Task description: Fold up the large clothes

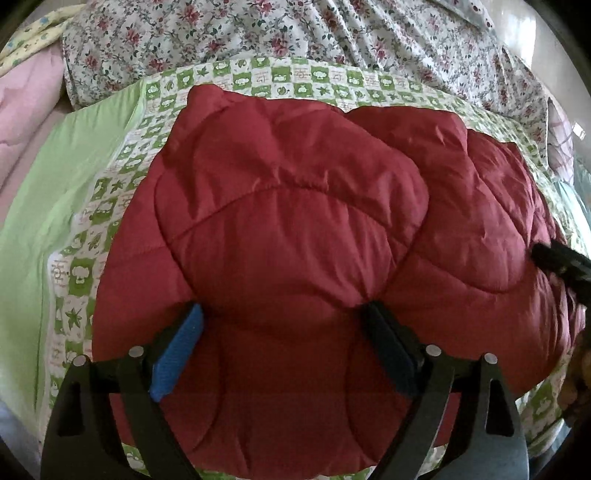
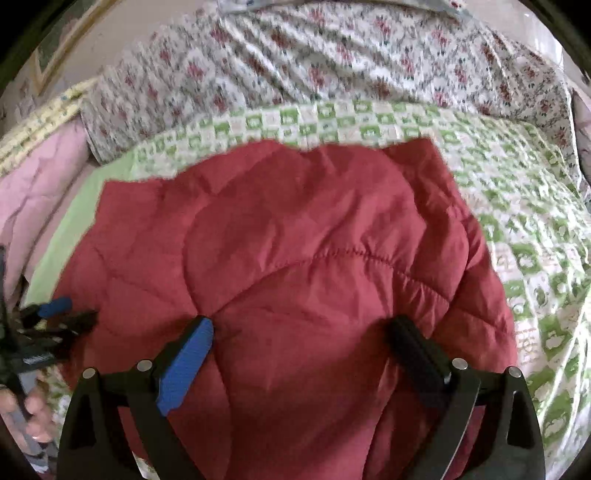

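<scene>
1. Broadly, a bed fills both views. A green-and-white checked sheet (image 1: 110, 177) covers the near and middle part, a floral quilt (image 1: 332, 33) lies bunched across the far side, and a pink blanket (image 1: 26, 122) sits at the far left.
2. A large red padded jacket (image 1: 295, 221) lies on the checked sheet, already gathered into a thick bundle. A rounded top layer is folded over the quilted body, and a second lobe bulges to its right. Its long axis runs left to right across the bed.
3. The left gripper (image 1: 284, 314) hangs directly over the near middle of the bundle. Its two fingers are spread wide apart, one with a blue pad (image 1: 177, 354), and nothing is held between them. The tips look to be at or just above the fabric; whether they touch is unclear.
4. The right gripper (image 2: 301, 328) is likewise over the jacket's near part, fingers spread wide and empty. This view is blurred.
5. In the right wrist view the other gripper appears at the left edge, near the jacket's left end.
6. Judging from this, the jacket lies straight ahead of and beneath both grippers, so neither is clearly nearer. A next fold would probably bring one end across the long axis, and the puffy filling may spring back.
</scene>
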### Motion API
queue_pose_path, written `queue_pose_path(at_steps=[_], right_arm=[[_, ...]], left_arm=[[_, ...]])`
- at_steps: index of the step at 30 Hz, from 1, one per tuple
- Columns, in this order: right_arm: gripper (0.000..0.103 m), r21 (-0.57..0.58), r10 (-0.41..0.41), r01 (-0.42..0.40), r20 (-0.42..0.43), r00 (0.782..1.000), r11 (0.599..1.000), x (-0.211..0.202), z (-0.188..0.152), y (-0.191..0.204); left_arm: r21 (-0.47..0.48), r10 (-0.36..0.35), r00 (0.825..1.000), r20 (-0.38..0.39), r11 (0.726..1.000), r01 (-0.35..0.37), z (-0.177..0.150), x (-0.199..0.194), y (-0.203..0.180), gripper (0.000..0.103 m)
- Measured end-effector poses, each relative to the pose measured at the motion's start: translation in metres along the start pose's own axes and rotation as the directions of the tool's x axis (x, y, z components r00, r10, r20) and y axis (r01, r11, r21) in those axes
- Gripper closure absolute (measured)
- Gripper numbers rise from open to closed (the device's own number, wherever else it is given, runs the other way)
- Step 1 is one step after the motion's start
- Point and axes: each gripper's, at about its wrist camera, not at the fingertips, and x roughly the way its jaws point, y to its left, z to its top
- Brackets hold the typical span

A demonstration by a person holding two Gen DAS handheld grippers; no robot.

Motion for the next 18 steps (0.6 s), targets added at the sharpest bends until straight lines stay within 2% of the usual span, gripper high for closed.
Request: queue_pose_path(at_steps=[3,7,10,18], right_arm=[[0.010,0.016,0.008,-0.009,0.042,0.999,1.000,-0.008,0.009,-0.004],[0.009,0.009,-0.013,0.013,-0.013,1.000,1.000,0.015,0.014,-0.015],[0.008,0.000,-0.010,0.010,-0.039,0.999,1.000,0.026,0.016,-0.017],[0.007,0.018,0.022,-0.022,-0.044,0.999,1.000,0.033,0.012,-0.025]], left_arm=[[-0.015,-0.003,1.000,-0.006,1.000,0.003,0.002,-0.003,0.001,0.012],[-0.033,-0.002,1.000,0.027,0.999,0.003,0.017,-0.009,0.005,0.012],[-0.016,0.020,1.000,0.016,1.000,-0.020,0.027,0.004,0.004,0.011],[0.004,0.032,0.999,0.007,0.999,-0.032,0.028,0.020,0.003,0.005]])
